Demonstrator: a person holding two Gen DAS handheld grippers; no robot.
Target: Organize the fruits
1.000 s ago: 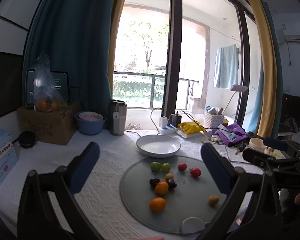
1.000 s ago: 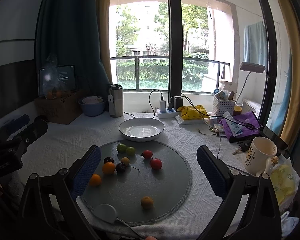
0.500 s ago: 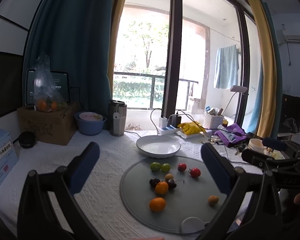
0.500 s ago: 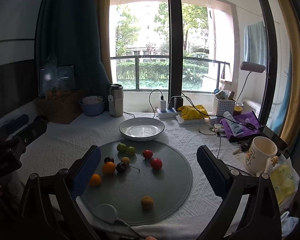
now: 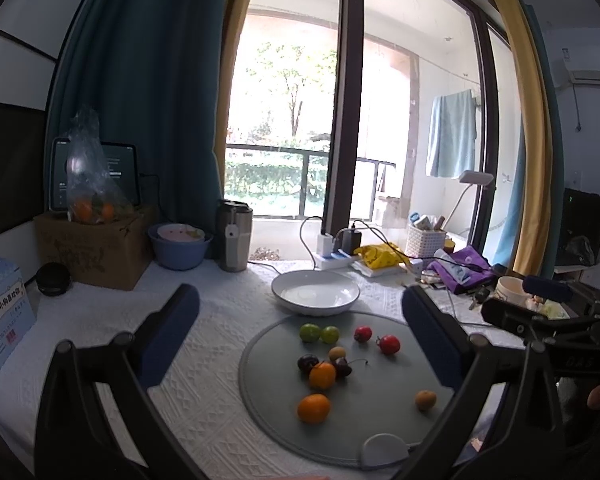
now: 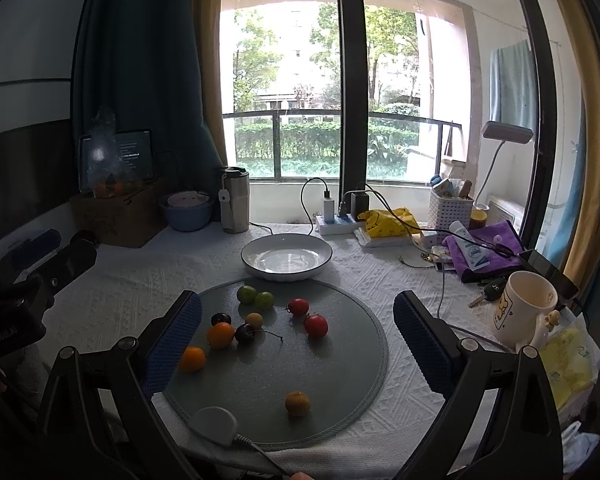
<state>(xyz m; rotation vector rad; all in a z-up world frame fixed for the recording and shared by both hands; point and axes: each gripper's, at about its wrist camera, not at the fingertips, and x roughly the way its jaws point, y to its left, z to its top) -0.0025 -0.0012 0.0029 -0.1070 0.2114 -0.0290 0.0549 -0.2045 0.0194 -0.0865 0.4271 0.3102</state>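
Observation:
Small fruits lie loose on a round grey mat (image 6: pixel 340 380) (image 5: pixel 372 412): two green ones (image 6: pixel 247 293) (image 5: pixel 309 332), two red ones (image 6: pixel 315 325) (image 5: pixel 389 344), dark cherries (image 6: pixel 244 333) (image 5: pixel 307 363), two oranges (image 6: pixel 220 335) (image 5: pixel 313 408) and a small brownish fruit (image 6: pixel 297 403) (image 5: pixel 425 399). Behind the mat stands an empty white bowl (image 6: pixel 286 256) (image 5: pixel 315 292). My left gripper (image 5: pixel 300 332) hovers open over the mat's left side. Above the mat's near part my right gripper (image 6: pixel 298 340) is open too, and neither holds anything.
At the back stand a steel tumbler (image 6: pixel 234 200), a blue bowl (image 5: pixel 179 244), a cardboard box (image 5: pixel 92 244) with a bag of oranges, a power strip with cables (image 6: pixel 334 222) and a white basket (image 6: pixel 450 208). A mug (image 6: pixel 524 312) and purple cloth (image 6: pixel 480 248) sit right. A white plug (image 6: pixel 214 420) rests on the mat's near edge.

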